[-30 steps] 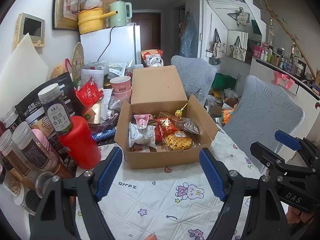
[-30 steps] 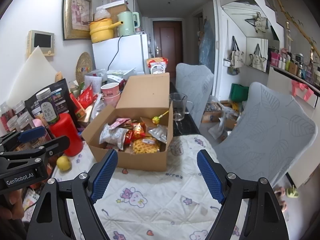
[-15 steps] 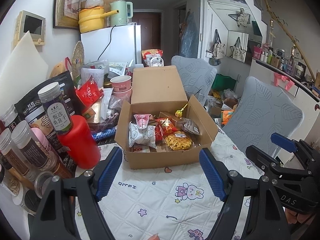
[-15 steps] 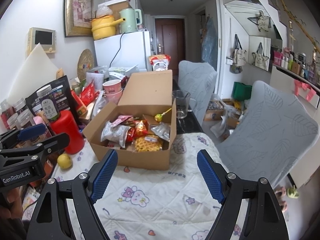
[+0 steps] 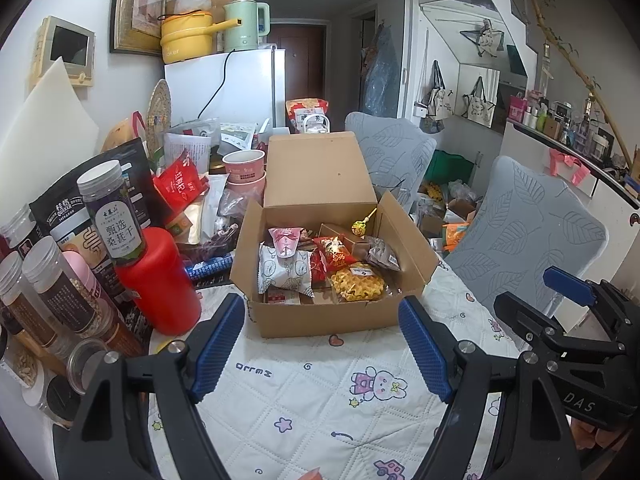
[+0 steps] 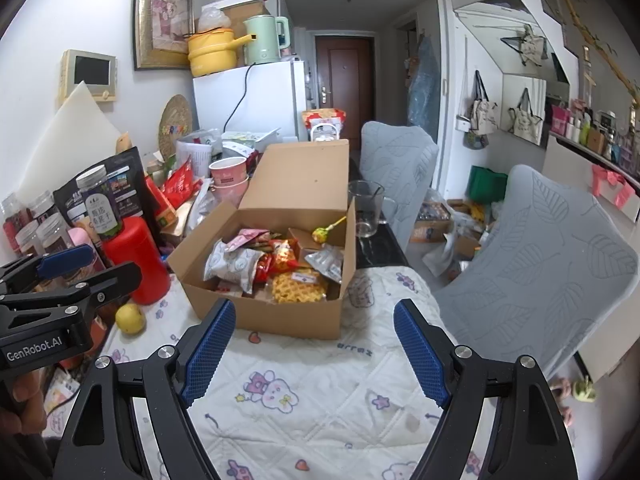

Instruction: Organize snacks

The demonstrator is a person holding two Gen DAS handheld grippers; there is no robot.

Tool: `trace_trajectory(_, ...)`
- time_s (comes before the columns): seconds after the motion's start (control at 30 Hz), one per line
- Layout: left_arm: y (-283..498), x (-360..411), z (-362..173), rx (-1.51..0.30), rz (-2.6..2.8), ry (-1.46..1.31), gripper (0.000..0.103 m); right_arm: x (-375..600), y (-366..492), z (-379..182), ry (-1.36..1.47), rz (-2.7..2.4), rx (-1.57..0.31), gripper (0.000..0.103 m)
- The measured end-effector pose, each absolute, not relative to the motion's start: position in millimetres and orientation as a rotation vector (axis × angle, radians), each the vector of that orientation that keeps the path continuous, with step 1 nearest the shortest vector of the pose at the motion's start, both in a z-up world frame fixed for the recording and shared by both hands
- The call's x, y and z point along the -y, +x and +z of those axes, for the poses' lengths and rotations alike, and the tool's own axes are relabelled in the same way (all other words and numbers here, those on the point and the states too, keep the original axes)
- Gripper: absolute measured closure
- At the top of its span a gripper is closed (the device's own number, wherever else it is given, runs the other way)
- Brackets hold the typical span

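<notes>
An open cardboard box (image 5: 332,320) stands on the quilted table cloth (image 5: 320,392), its lid flap up at the back. Inside lie a white packet (image 5: 282,270), a yellow waffle pack (image 5: 356,286), a red packet (image 5: 334,252), a pink packet (image 5: 285,240) and a lollipop (image 5: 360,226). My left gripper (image 5: 320,304) is open just in front of the box, with nothing between its fingers. My right gripper (image 6: 314,308) is open too, facing the same box (image 6: 280,320) from the right, a little short of it. Each gripper shows in the other's view: the right gripper (image 5: 536,294) and the left gripper (image 6: 100,266).
A red canister (image 5: 160,280) with a jar on top, several jars (image 5: 52,296) and bags crowd the left of the box. A lemon (image 6: 130,318) lies by the canister. Pink cups (image 5: 244,168) and a glass mug (image 6: 366,210) stand behind. Grey chairs (image 5: 524,240) are at the right.
</notes>
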State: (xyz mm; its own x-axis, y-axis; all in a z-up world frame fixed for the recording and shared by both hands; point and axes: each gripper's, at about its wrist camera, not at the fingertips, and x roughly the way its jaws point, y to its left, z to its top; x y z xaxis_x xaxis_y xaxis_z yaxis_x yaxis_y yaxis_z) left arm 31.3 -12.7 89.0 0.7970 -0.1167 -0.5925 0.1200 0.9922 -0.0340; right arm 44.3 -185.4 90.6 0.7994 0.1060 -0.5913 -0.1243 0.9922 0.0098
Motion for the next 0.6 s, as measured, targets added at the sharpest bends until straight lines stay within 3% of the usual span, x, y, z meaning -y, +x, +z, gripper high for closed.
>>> trace_trajectory(0.6,29.5,10.4,91.1,-0.624,-0.151,0.002,0.024,189.3,44.3,91.7,-0.039,0.113,-0.621,0.021)
